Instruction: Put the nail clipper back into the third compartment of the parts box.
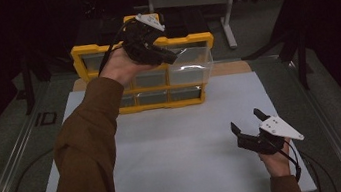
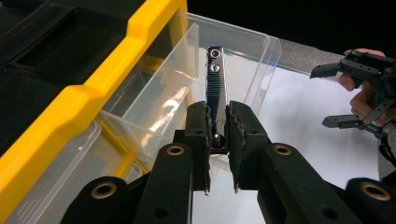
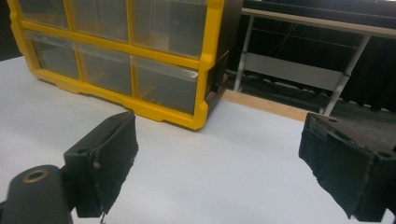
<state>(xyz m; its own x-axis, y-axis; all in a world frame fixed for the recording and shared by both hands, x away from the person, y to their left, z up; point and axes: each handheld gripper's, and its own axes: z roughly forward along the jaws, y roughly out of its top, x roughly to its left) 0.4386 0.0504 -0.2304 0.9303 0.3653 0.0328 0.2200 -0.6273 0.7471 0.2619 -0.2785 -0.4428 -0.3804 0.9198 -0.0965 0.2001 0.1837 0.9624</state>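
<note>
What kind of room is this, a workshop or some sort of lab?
Probably a lab set up for recording: dark curtains all round, a white-topped table, and a person's hand-held grippers, the left gripper working over a yellow parts-drawer cabinet.

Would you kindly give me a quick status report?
Left tool shut on metal clip over open clear drawer. Right tool open, low over table. Nothing blocking.

The drawer cabinet (image 1: 147,74) stands at the far end of the surface (image 1: 186,149). Its top right drawer (image 1: 193,62) is pulled out toward the near side. The left tool (image 1: 151,45) is above that drawer, holding a metal clip (image 2: 216,100) over it. The right tool (image 1: 251,127) is well apart, near the surface's near right corner.
</note>
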